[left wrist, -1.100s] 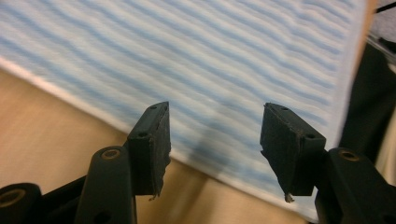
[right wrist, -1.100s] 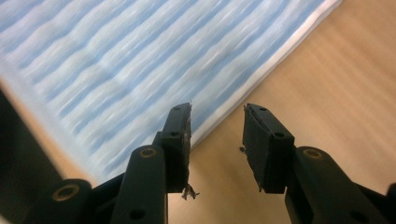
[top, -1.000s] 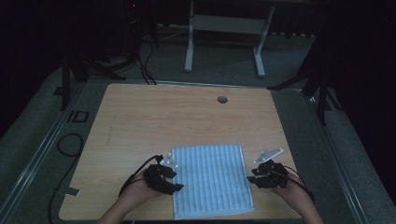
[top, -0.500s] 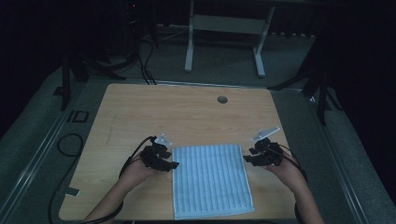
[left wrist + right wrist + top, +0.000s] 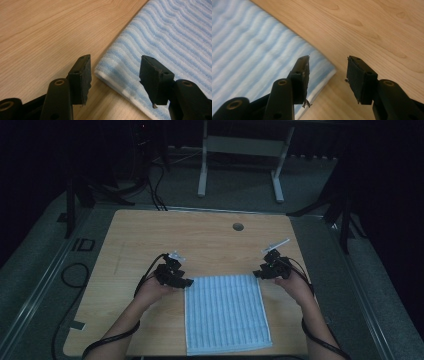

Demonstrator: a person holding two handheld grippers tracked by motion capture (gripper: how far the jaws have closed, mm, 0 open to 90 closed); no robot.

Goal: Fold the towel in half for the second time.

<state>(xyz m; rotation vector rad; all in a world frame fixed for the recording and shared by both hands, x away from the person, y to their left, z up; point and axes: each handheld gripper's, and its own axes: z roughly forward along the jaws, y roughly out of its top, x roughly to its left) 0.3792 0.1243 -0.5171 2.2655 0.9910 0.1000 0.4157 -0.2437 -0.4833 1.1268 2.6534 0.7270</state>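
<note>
Blue-striped towel (image 5: 226, 312) between left gripper (image 5: 188, 282) and right gripper (image 5: 256, 272).

High view dim, surroundings near black — gripper views bright, evenly lit, sharp; slight softness at edges.

The one readable marking is "ID" (image 5: 85, 244), in dark letters on the grey floor mat (image 5: 45, 270) just left of the counter (image 5: 210, 235), near its far left corner in the high view. The striped towel (image 5: 226, 312), the counter's wood surface and the black jaws in both gripper views carry no legible text, brand, number or sign.
</note>
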